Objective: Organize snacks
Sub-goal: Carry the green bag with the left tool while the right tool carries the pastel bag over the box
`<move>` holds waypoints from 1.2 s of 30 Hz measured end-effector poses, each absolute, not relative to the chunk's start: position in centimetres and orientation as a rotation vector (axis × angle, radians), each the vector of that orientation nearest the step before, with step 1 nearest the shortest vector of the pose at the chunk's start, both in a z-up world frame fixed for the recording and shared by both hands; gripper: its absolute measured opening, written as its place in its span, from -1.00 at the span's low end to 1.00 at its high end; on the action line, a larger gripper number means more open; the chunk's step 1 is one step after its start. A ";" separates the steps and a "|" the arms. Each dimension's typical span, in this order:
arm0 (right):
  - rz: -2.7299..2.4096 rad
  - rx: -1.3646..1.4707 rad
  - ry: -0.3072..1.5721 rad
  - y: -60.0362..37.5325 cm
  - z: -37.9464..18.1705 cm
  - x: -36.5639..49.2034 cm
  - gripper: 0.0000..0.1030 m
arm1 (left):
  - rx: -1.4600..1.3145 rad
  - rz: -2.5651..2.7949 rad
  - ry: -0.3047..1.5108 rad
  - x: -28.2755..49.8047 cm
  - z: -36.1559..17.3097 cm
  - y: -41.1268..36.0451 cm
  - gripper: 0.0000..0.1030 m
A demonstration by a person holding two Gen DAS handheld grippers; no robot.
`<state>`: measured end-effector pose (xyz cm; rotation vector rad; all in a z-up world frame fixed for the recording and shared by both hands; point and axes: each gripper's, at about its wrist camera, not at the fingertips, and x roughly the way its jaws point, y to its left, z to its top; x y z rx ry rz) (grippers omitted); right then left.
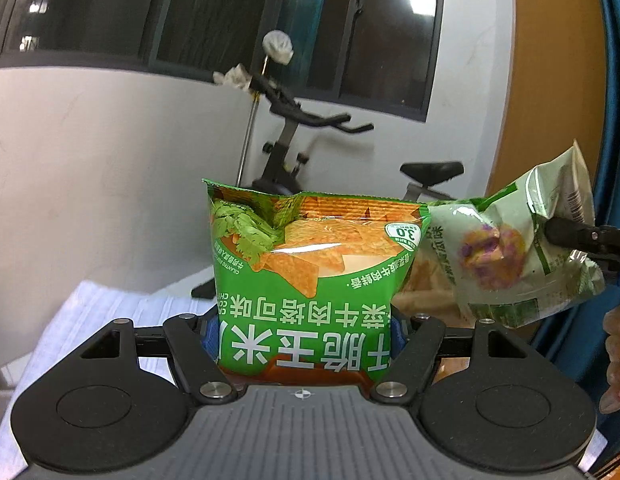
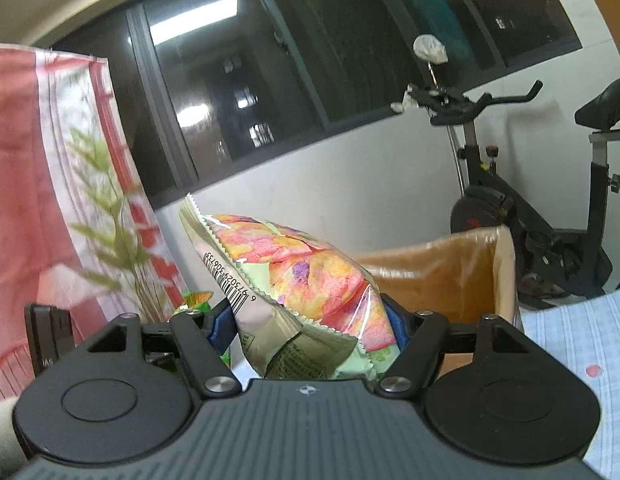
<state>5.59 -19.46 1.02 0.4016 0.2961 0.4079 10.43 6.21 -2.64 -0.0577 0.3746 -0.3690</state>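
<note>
A pale striped cloth (image 1: 94, 312) is covering the surface, before a white wall, dark windows (image 1: 238, 12) and an exercise bike (image 1: 310, 136). The left gripper (image 1: 304, 340) fingers are gripping a green chip bag (image 1: 310, 264); the right gripper (image 2: 310, 332) is clamping a pastel snack bag (image 2: 310, 276) near an open cardboard box (image 2: 449, 276).

2 grippers, left (image 1: 304, 340) and right (image 2: 310, 328), raised, jaws clamped.

Both wrist views face the exercise bike (image 1: 294, 148) nearly level.
</note>
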 end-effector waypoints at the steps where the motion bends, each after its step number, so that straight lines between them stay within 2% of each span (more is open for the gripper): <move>1: 0.406 0.412 0.294 -19.7 1.3 6.1 0.40 | -0.056 -0.375 0.365 10.7 -2.2 5.9 0.46; 8: 0.430 0.518 0.281 -21.1 2.8 7.8 0.40 | -0.041 -0.419 0.301 12.5 -0.2 3.7 0.46; 15: 0.399 0.506 0.253 -22.1 4.0 9.2 0.40 | -0.068 -0.440 0.299 14.0 -0.1 2.6 0.46; 26: 0.256 0.493 0.426 -22.5 -1.6 18.4 0.40 | -0.011 -0.429 0.368 19.0 -1.4 0.7 0.46; 36: 0.161 0.419 0.503 -21.7 -3.5 20.1 0.40 | 0.066 -0.426 0.441 21.8 -2.4 -0.8 0.47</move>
